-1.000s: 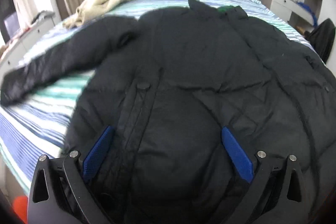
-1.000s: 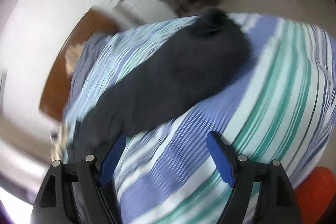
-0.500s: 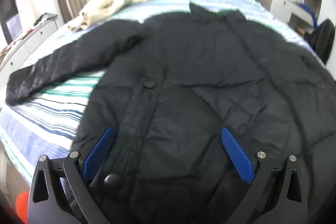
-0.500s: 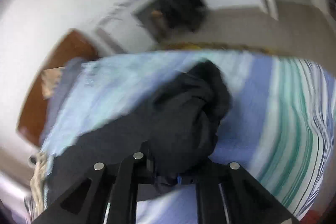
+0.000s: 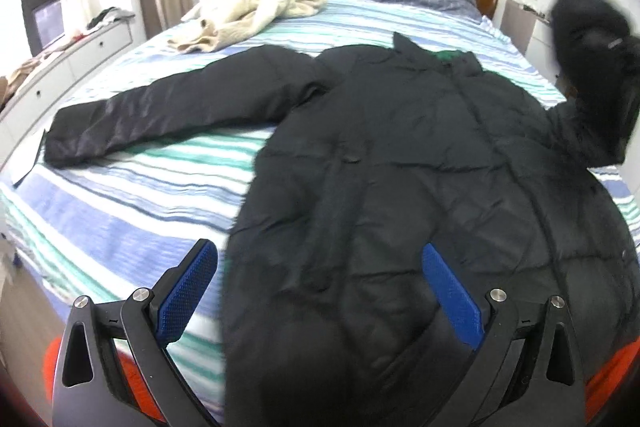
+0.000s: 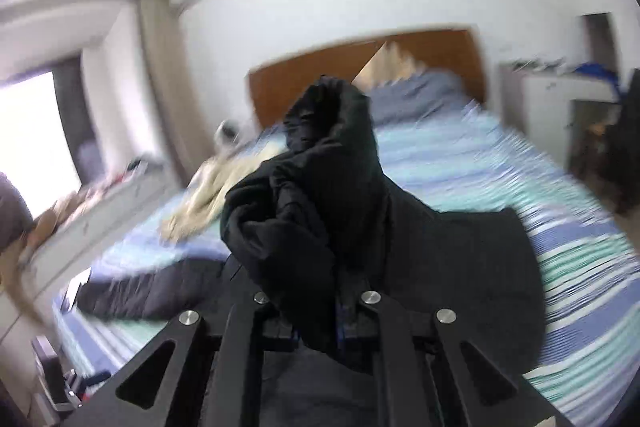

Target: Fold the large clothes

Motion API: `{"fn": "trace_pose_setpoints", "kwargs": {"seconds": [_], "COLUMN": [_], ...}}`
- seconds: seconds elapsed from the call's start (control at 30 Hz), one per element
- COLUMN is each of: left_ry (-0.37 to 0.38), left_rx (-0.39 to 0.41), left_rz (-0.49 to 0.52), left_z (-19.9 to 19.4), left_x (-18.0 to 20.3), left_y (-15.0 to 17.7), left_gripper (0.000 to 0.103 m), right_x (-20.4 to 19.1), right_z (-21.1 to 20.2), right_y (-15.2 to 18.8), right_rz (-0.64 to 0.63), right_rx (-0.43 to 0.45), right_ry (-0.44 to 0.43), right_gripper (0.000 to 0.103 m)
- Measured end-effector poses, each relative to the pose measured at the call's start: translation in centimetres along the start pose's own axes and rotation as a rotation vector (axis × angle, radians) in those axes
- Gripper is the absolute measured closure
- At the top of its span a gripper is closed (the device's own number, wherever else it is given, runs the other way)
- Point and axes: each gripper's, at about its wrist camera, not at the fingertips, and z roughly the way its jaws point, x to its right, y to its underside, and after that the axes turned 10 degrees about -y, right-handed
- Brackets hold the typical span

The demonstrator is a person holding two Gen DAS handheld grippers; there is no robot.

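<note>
Left wrist view: left gripper [image 5: 318, 291] is spread wide, empty, over the hem of the jacket [image 5: 400, 167], which lies flat on the bed [image 5: 120, 203]. Right gripper [image 6: 316, 323] is clamped on the raised sleeve [image 6: 320, 167]. Judged step: first sleeve fold; next, carry it across the chest. Bed edge runs close on the right; open room lies toward the cream garment [image 5: 248, 11].
</note>
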Motion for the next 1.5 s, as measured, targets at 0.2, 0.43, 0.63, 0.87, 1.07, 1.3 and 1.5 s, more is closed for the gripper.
{"fn": "trace_pose_setpoints", "kwargs": {"seconds": [0.2, 0.43, 0.63, 0.87, 1.07, 1.3, 1.5], "left_ry": [-0.019, 0.204, 0.36, 0.218, 0.017, -0.016, 0.033], "left_rx": [-0.003, -0.035, -0.189, -0.21, -0.032, -0.064, -0.072], "left_rz": [-0.024, 0.009, 0.046, 0.144, 0.17, 0.213, 0.152], "left_z": [-0.6, 0.8, 7.8, 11.9, 12.7, 19.1, 19.7], "left_x": [-1.9, 1.3, 8.3, 13.8, 11.3, 11.9, 9.9], "left_y": [-0.1, -4.5, -8.5, -14.1, -20.5, -17.5, -16.5], "left_gripper": [0.001, 0.001, 0.001, 0.091, 0.09, 0.078, 0.07], "right_x": [-1.8, -2.1, -0.8, 2.2, 7.2, 8.8, 11.0], "right_z": [7.0, 1.7, -5.9, -13.7, -16.7, -12.2, -3.4], "right_y": [8.1, 11.0, 13.7, 14.1, 13.2, 7.4, 1.4], "right_rz": [0.093, 0.142, 0.158, 0.133, 0.213, 0.177, 0.147], "right_rx": [-0.189, -0.182, -0.141, -0.068, -0.024, -0.074, -0.161], "right_ry": [-0.101, -0.24, -0.199, -0.181, -0.086, 0.041, 0.083], "right_gripper": [0.053, 0.01, 0.01, 0.01, 0.01, 0.038, 0.053]}}
